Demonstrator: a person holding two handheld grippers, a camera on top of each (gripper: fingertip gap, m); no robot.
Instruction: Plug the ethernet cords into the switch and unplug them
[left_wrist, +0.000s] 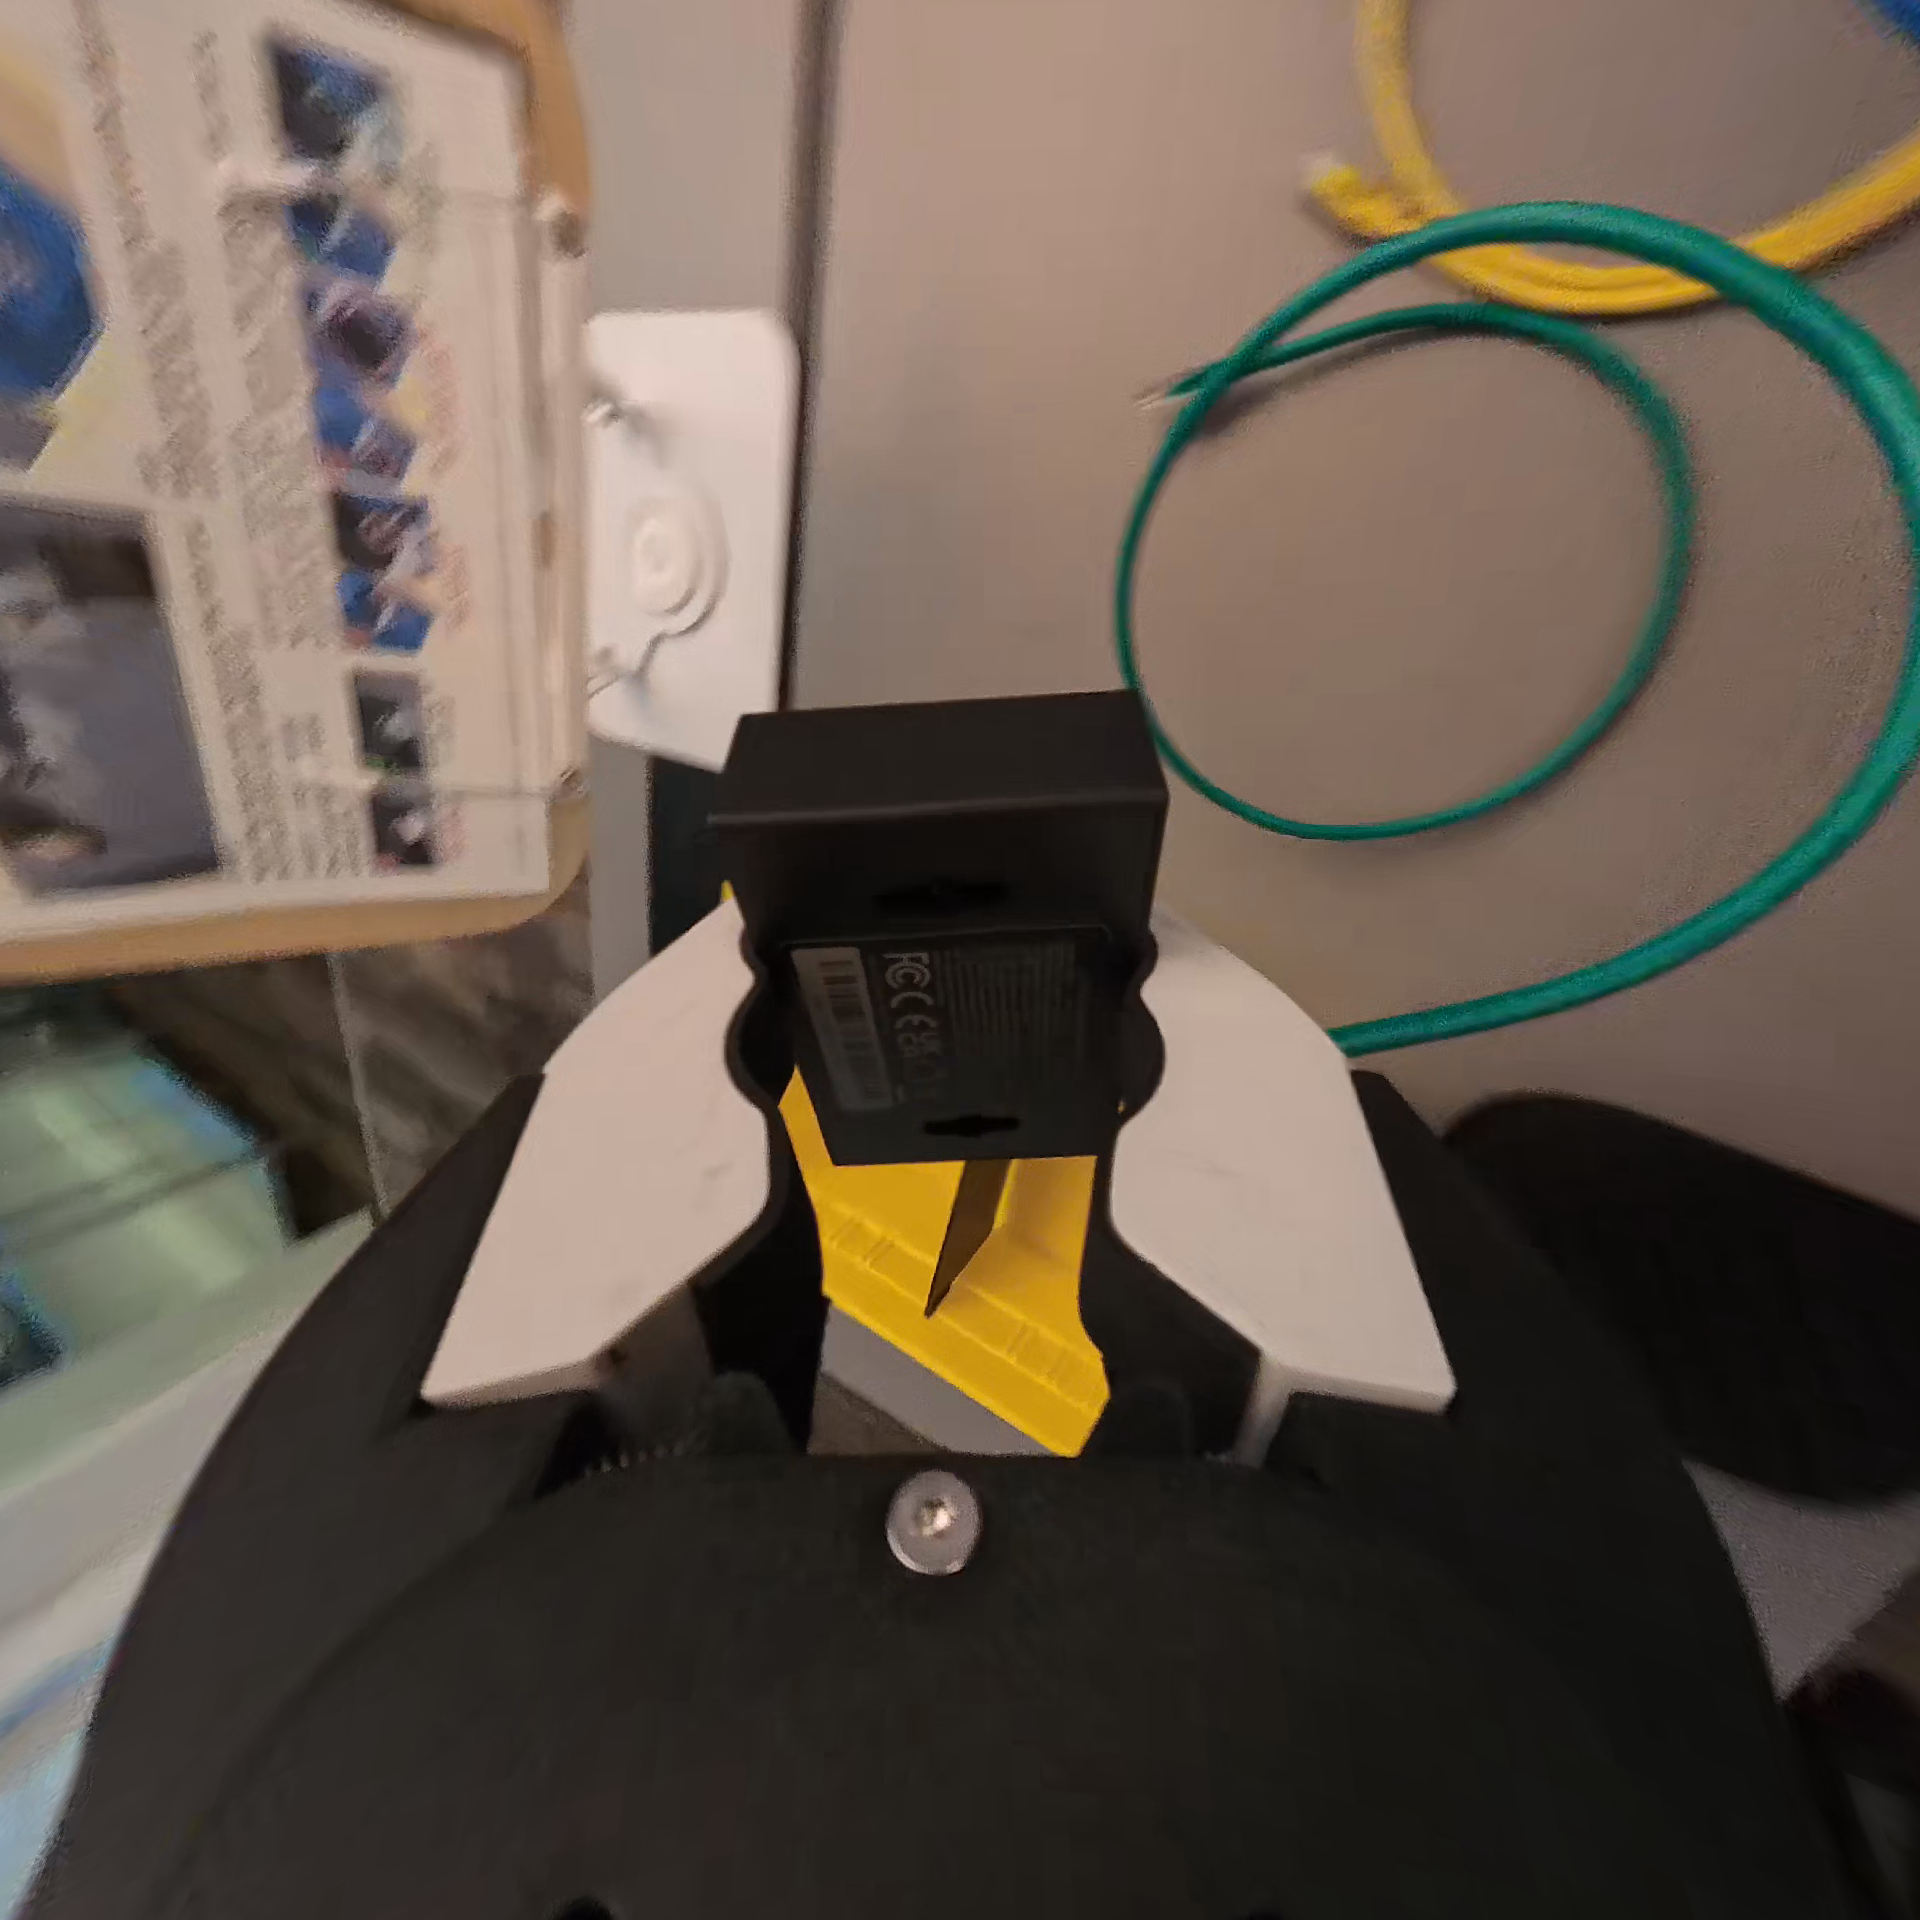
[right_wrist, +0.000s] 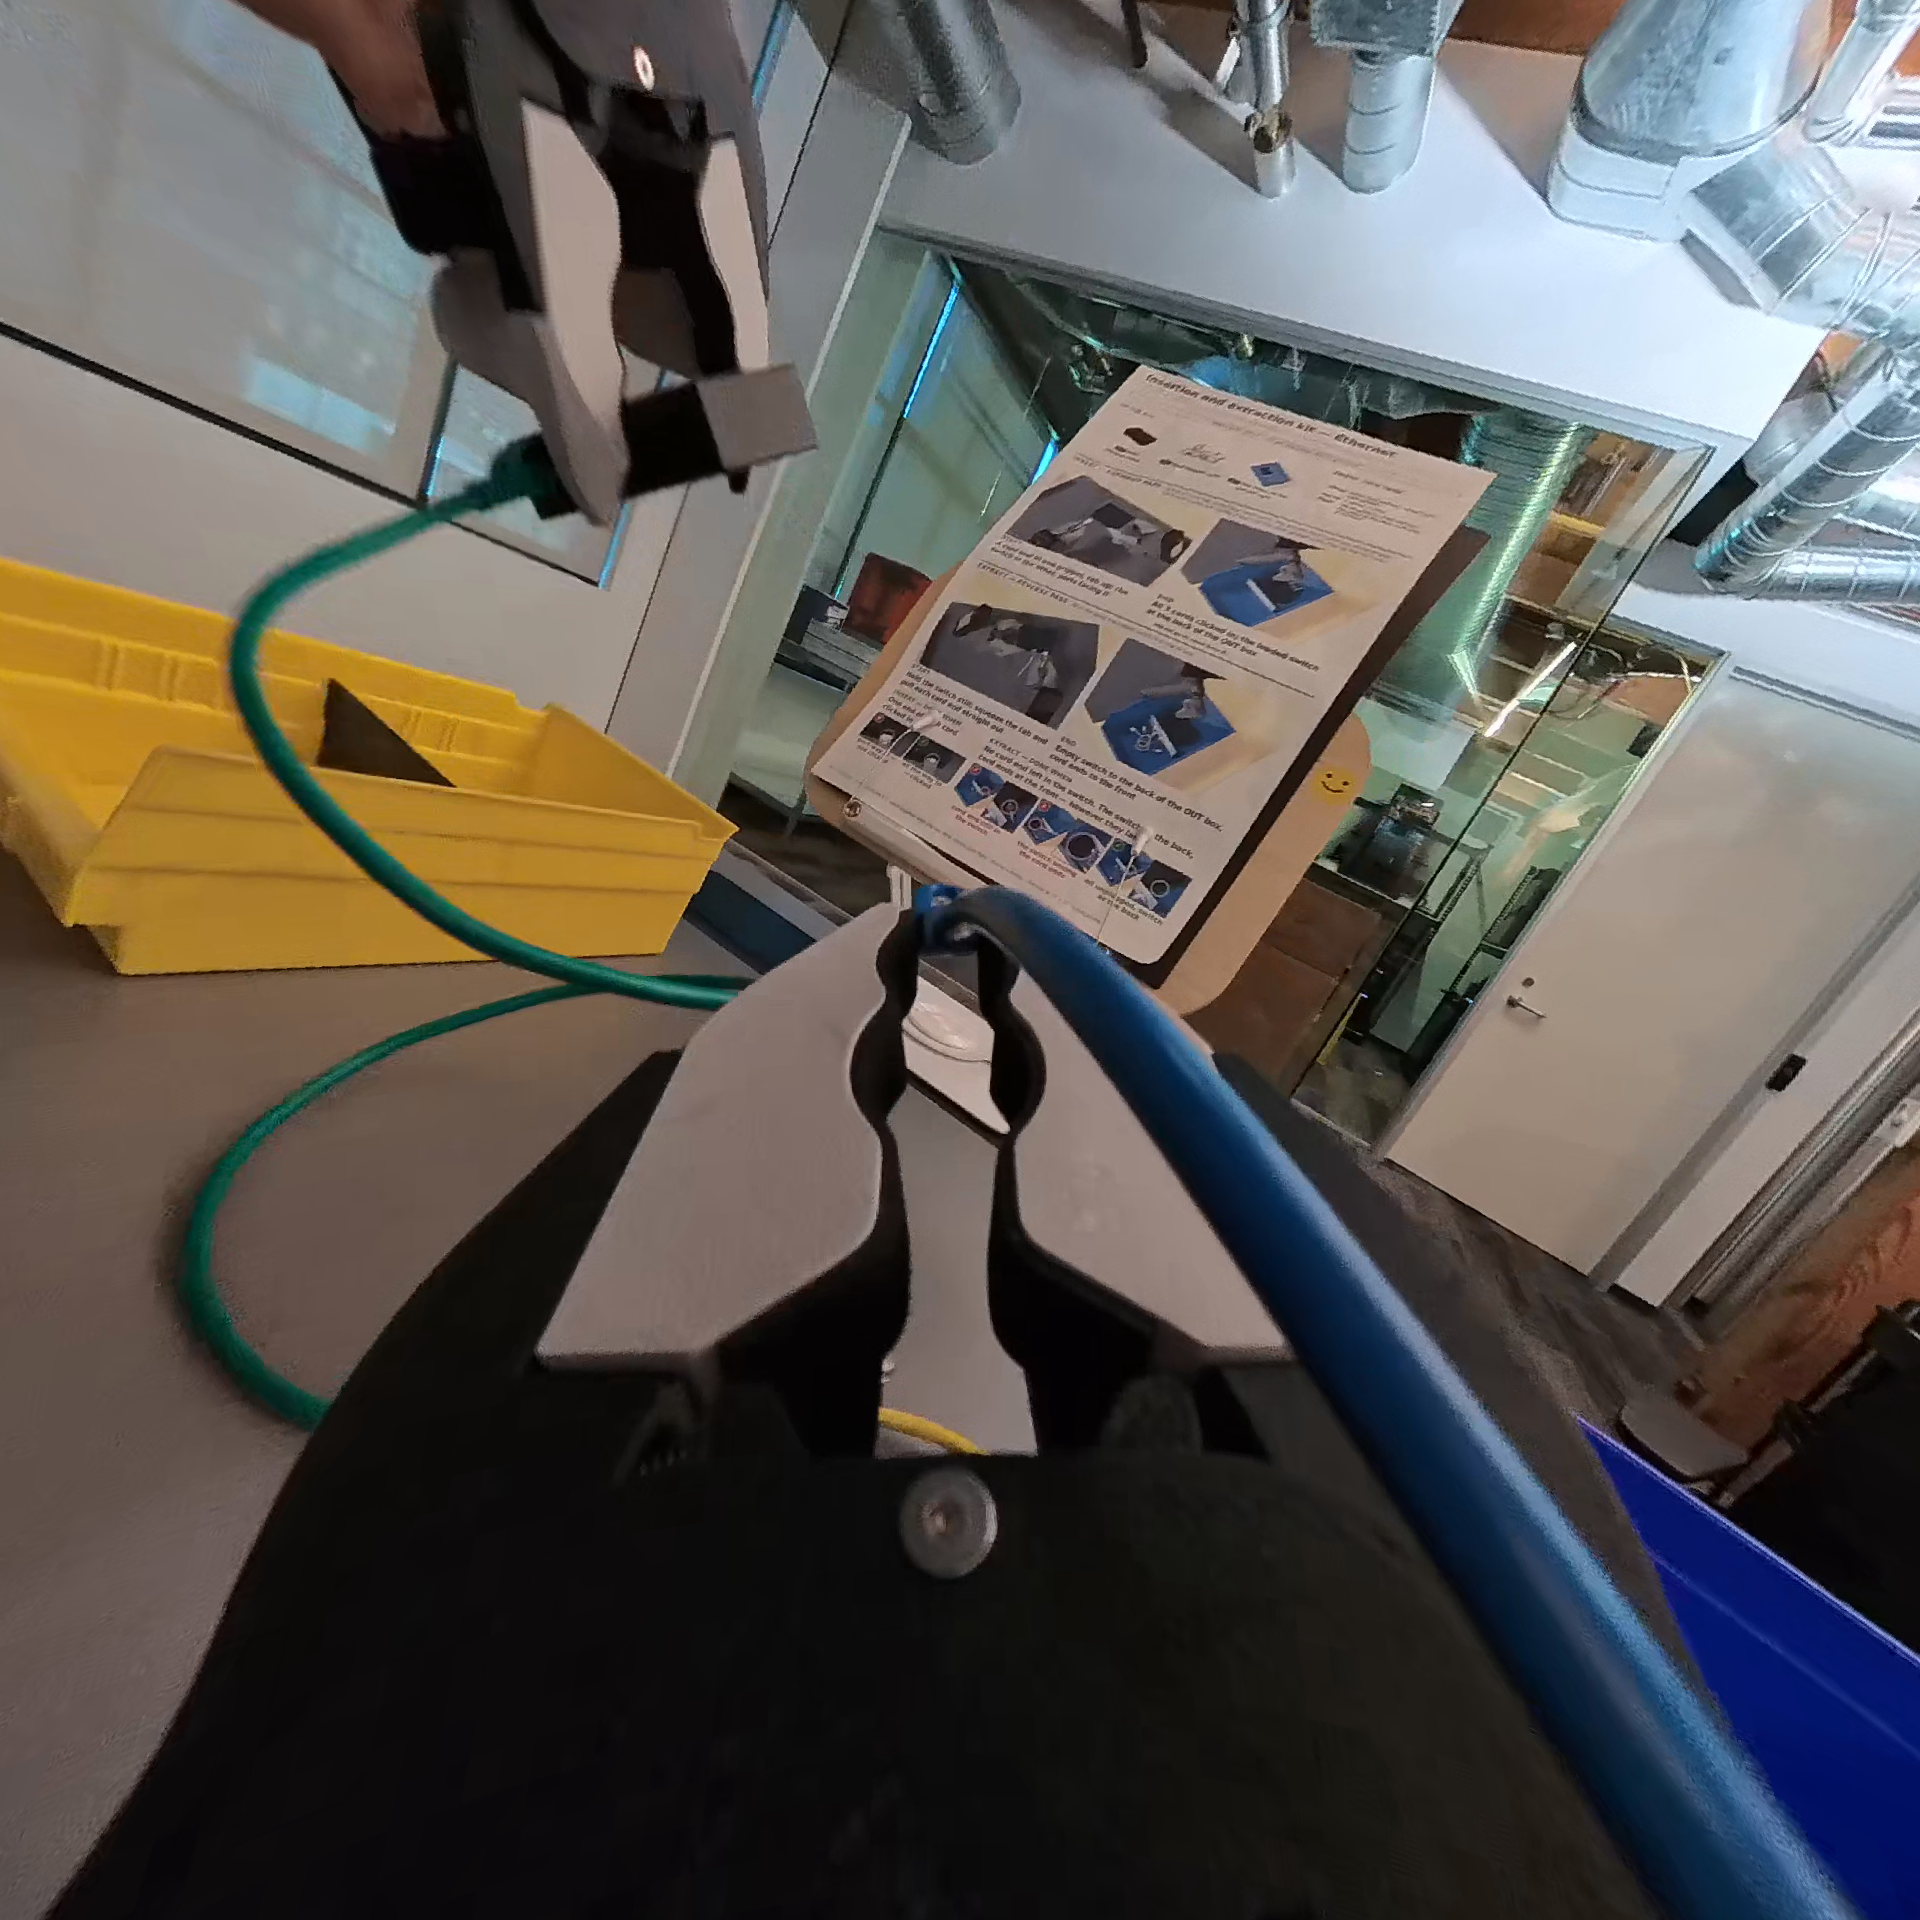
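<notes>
My left gripper (left_wrist: 940, 997) is shut on the small black switch (left_wrist: 945, 935), held above the table with its labelled underside toward the camera. In the right wrist view the left gripper (right_wrist: 665, 436) hangs at the upper left with the switch (right_wrist: 717, 431), and the green cord (right_wrist: 312, 810) is plugged into the switch. My right gripper (right_wrist: 940, 935) is shut on the plug end of the blue cord (right_wrist: 1299, 1247), which runs back over its right finger. The green cord (left_wrist: 1455, 520) loops on the grey table. A yellow cord (left_wrist: 1455, 218) lies loose beyond it.
A yellow bin (right_wrist: 364, 821) (left_wrist: 966, 1320) sits on the grey table (right_wrist: 104, 1247), under the left gripper. An instruction sheet on a board (right_wrist: 1143, 665) (left_wrist: 260, 468) stands behind. A blue bin (right_wrist: 1766, 1714) is at the lower right. A white plate (left_wrist: 686, 520) lies on the table. Tip to tip, the grippers are about 20 centimetres apart.
</notes>
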